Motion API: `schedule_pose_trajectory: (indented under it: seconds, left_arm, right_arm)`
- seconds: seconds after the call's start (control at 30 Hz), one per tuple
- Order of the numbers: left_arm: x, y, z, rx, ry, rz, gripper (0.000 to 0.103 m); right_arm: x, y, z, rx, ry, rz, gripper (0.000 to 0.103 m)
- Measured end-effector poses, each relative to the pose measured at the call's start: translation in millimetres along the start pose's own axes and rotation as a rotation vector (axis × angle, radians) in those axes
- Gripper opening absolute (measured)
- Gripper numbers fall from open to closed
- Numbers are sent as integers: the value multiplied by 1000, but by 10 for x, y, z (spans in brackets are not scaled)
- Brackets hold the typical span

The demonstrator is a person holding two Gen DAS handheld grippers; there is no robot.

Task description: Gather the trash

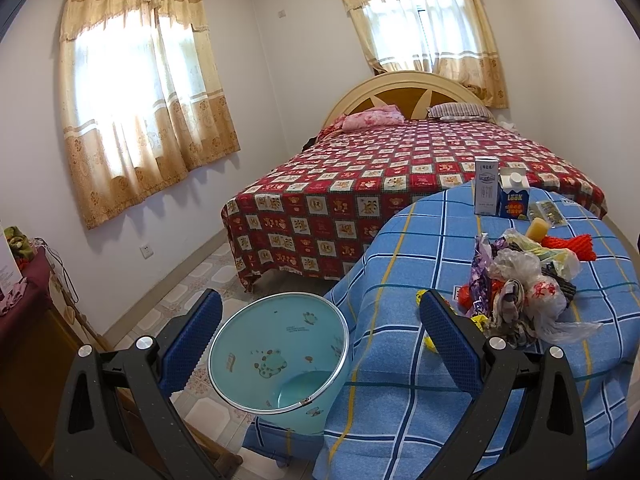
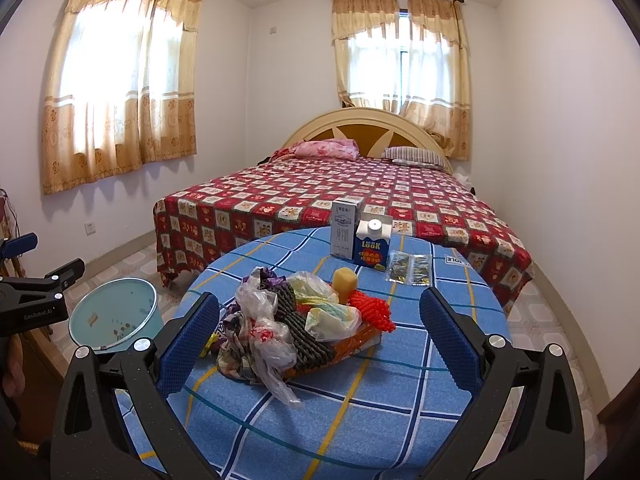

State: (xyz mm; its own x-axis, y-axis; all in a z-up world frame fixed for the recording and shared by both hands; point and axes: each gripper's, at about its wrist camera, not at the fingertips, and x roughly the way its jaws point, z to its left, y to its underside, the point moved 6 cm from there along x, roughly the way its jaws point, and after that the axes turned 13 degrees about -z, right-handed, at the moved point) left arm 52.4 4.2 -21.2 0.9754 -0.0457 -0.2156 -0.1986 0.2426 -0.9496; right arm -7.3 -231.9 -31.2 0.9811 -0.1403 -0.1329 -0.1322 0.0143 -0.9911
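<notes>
A: We're holding the left gripper [image 1: 320, 344] wide, empty, over the blue bin [image 1: 280, 350] beside the table [image 1: 400, 360]. Bin's looking empty.

B: We're keeping the right gripper [image 2: 319, 342] wide too, framing the trash pile [image 2: 296, 316] sitting on the tablecloth; cartons [image 2: 360, 240] are standing behind it.

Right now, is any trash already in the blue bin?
No: in the left wrist view the light blue bin beside the table shows only its bare printed inner wall and bottom, while the trash pile sits on the tablecloth.

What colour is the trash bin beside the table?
The trash bin is light teal blue with little cartoon pictures inside; the left wrist view shows it best.
</notes>
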Motion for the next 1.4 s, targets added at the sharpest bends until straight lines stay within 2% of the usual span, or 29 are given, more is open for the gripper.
schedule_pose_trajectory:
  seconds: [1.4]
  left_arm:
    - [3,-4,20,3,-2,0,97]
  right_arm:
    - [-15,57,48,5,-8,10,98]
